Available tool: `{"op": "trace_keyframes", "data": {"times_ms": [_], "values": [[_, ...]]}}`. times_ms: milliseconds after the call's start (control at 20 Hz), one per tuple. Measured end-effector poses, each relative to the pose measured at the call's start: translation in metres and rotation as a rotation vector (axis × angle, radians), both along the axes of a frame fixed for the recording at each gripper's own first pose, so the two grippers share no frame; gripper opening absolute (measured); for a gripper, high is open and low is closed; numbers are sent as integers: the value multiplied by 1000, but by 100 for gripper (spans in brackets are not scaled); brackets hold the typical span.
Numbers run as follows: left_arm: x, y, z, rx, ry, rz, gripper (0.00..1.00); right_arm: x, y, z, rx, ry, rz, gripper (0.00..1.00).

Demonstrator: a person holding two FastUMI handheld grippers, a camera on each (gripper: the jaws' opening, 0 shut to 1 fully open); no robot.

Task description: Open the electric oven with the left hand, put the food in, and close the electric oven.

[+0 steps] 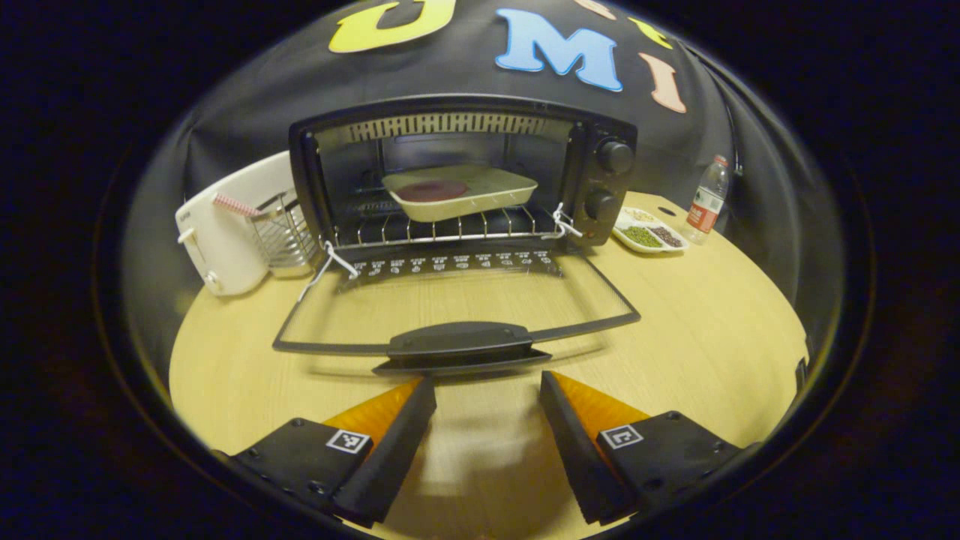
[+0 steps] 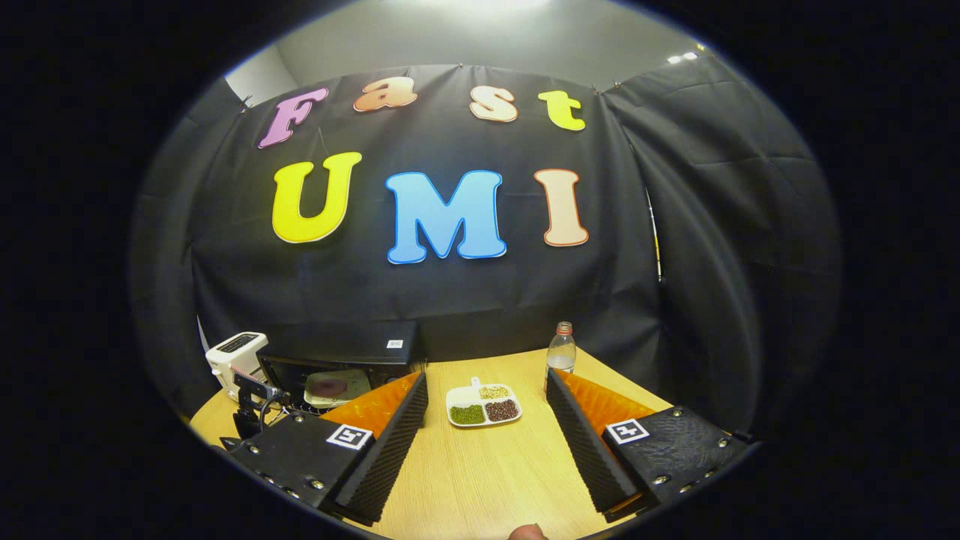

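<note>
— Left gripper (image 1: 487, 394): wide open, empty, low over the tabletop (image 1: 712, 352)?
— Yes. Door handle (image 1: 459, 343) just beyond its fingertips, long axis left-right. Farther on, the food tray (image 1: 459, 192) sits inside the oven (image 1: 463, 172).
— Right gripper (image 2: 487, 405)?
— Open, empty, farther off.
</note>
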State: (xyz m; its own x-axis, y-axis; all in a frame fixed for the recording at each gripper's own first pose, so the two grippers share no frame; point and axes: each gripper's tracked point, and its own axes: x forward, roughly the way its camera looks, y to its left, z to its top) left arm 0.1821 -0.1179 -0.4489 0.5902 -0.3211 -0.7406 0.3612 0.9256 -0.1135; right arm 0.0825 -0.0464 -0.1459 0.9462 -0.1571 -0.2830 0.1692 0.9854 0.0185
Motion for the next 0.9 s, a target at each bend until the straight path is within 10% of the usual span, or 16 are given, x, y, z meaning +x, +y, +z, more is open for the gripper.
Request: {"op": "trace_keyframes", "data": {"times_ms": [900], "values": [[39,6,114,-54,-289,83,95,-2,1,1,10,-29,23,98]]}}
